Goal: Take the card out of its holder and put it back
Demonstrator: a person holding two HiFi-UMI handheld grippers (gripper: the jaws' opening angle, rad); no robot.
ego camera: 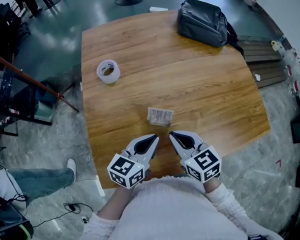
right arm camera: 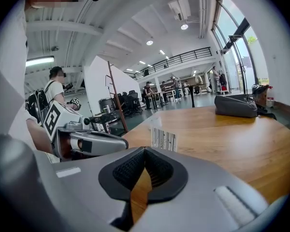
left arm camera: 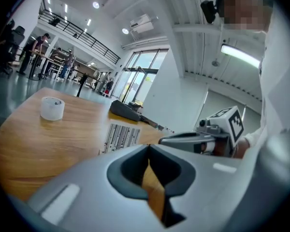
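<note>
Fingers (left arm camera: 125,170) pinched together, empty, on left gripper (ego camera: 154,139) and right gripper (ego camera: 173,135); open both before approaching white barcoded card holder (ego camera: 160,115) at 12 o'clock.

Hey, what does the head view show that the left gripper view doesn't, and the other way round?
Head view only: a shoe on the floor, and the cube on the left gripper. Left gripper view only: windows and ceiling lights. Both: the table, tape, card, bag and right gripper.
</note>
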